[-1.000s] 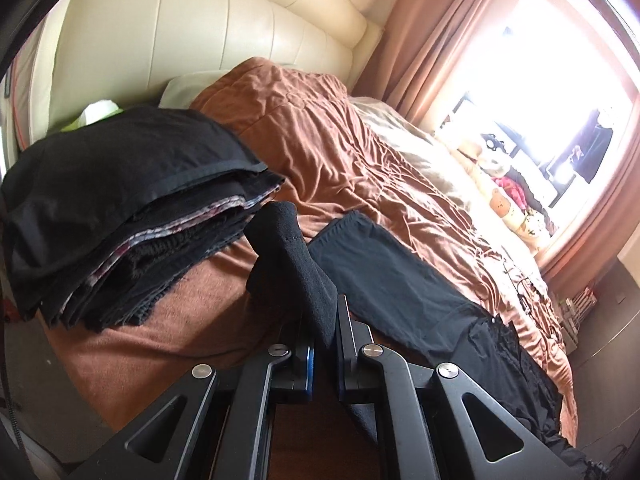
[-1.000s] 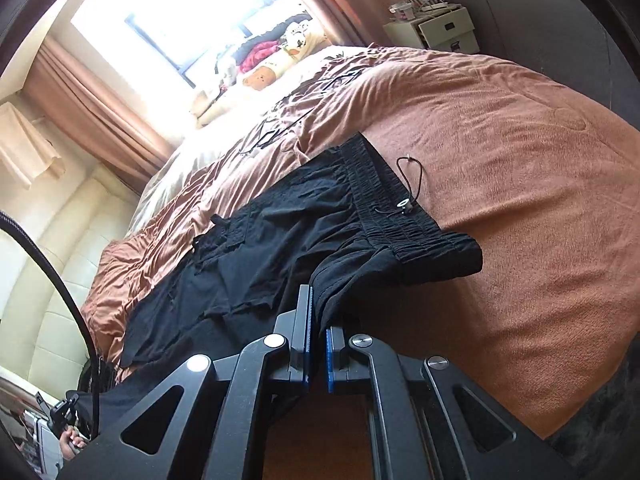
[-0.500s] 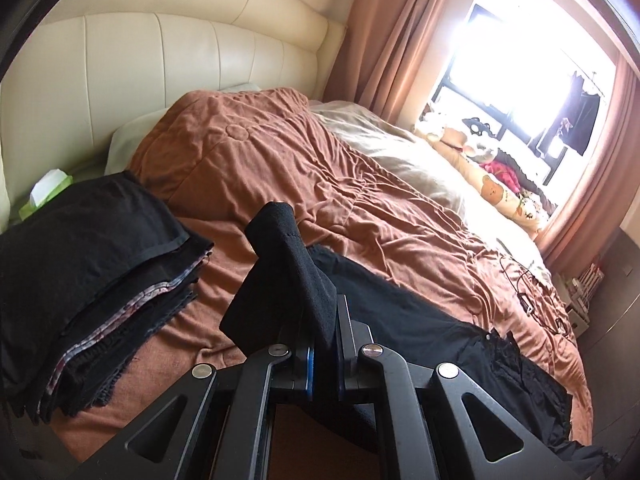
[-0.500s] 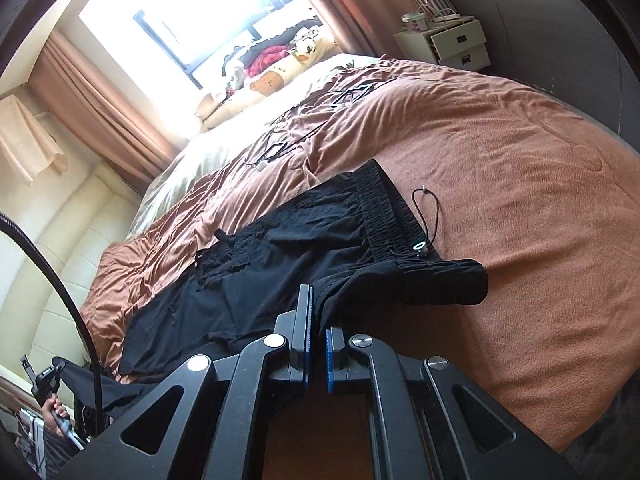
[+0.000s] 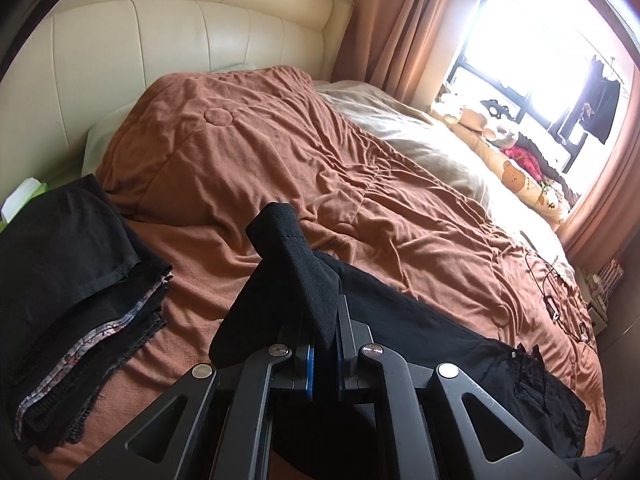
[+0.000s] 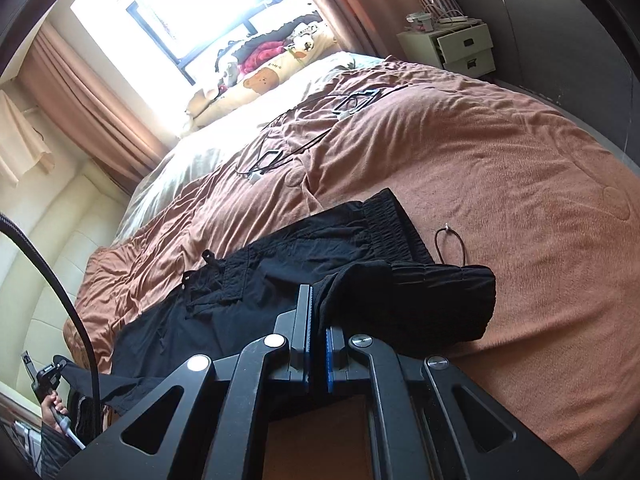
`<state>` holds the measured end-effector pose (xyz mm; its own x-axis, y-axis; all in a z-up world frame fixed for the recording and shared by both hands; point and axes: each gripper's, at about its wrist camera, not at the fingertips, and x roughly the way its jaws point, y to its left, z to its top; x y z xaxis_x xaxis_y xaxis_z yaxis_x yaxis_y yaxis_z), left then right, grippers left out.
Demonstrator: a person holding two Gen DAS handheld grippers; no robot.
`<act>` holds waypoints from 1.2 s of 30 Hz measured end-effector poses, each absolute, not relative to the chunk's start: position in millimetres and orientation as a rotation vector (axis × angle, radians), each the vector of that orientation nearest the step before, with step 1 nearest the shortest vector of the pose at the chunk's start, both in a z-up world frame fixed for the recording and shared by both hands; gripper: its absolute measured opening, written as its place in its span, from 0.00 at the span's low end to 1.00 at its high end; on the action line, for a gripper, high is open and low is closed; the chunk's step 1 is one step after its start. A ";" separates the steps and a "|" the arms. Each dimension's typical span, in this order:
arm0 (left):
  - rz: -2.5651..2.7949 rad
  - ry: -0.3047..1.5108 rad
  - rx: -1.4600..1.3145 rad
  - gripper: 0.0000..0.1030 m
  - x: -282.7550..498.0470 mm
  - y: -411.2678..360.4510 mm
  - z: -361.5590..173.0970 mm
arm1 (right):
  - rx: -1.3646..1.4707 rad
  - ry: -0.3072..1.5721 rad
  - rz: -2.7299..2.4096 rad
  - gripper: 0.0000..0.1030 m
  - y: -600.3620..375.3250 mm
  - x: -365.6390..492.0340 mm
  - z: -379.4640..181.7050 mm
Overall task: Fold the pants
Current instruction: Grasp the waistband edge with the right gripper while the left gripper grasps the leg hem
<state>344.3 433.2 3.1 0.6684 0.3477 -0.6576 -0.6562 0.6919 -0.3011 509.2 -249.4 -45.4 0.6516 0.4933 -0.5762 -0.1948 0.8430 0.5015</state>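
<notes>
Black pants (image 5: 440, 332) lie stretched along the near edge of a bed with a brown blanket (image 5: 320, 168). My left gripper (image 5: 323, 344) is shut on the leg hem (image 5: 296, 264), which stands up lifted above the bed. In the right wrist view my right gripper (image 6: 318, 332) is shut on the elastic waistband end (image 6: 432, 300) of the pants (image 6: 280, 280), lifted and folded over near the bed edge. A drawstring loop (image 6: 452, 246) lies on the blanket beside the waistband.
A stack of folded dark clothes (image 5: 76, 280) sits at the left on the bed. A cream padded headboard (image 5: 160, 48) is behind. Cables and a hanger (image 6: 320, 128) lie on the blanket; a white nightstand (image 6: 460, 48) stands beyond. Window with curtains at the far side.
Both grippers have lifted and pulled back toward the bed edge with the pants ends. The left view has swung right, so the folded stack has slid to the left.
</notes>
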 end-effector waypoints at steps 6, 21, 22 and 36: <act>0.609 0.659 -0.557 0.08 381.8 448.4 -16.0 | 0.408 0.810 0.380 0.02 -227.5 561.8 -53.8; 0.635 0.833 -0.559 0.08 460.0 483.2 -89.1 | 0.325 0.918 0.301 0.02 -176.0 654.3 -89.5; 0.635 0.839 -0.558 0.08 464.6 484.5 -90.8 | 0.317 0.922 0.297 0.02 -172.7 659.0 -90.7; 0.659 0.899 -0.528 0.08 516.0 499.7 -107.7 | 0.275 0.932 0.276 0.01 -151.4 704.1 -99.4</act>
